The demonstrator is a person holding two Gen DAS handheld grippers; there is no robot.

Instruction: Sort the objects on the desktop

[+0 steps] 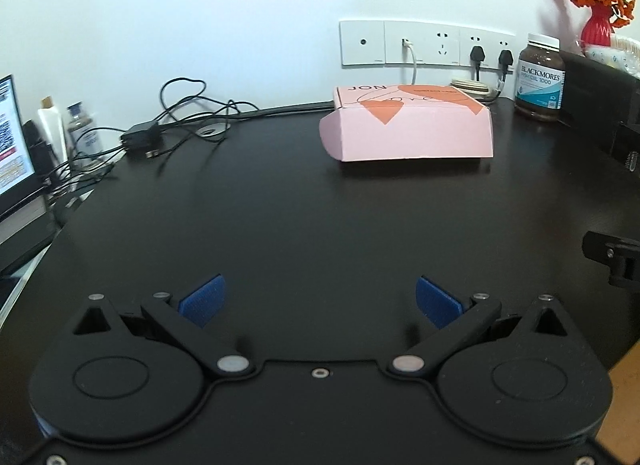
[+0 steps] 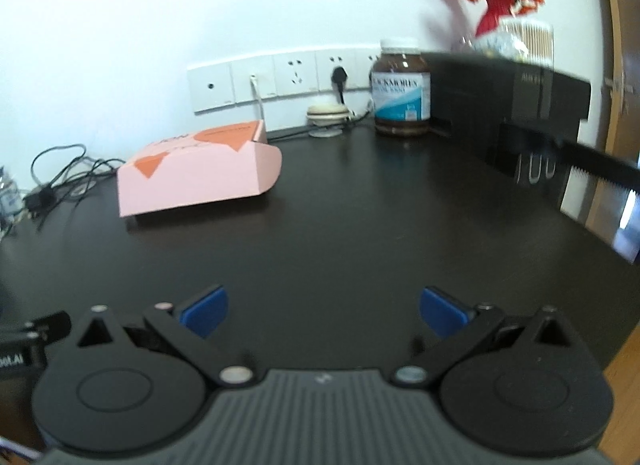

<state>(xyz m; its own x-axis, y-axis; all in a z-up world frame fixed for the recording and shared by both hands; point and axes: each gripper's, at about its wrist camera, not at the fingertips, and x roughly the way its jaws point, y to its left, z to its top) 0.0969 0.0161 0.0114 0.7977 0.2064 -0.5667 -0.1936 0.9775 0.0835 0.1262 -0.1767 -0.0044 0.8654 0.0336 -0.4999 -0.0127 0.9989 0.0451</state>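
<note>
Blue-padded black left gripper (image 1: 320, 301) and right gripper (image 2: 324, 311) both jaws wide apart, empty, over black desk (image 1: 300, 217). Pink cardboard box with orange hearts (image 1: 408, 125) far back by wall sockets (image 1: 424, 43), brown supplement jar (image 1: 540, 77) right of it.

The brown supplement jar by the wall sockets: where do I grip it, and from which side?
Take the brown supplement jar around its labelled body, below the white lid, approaching from the front over the open desk. It stands upright and round, so the fingers can close on opposite sides. The black unit crowds its right and the wall its back. The right gripper, already open, looks nearer.
</note>
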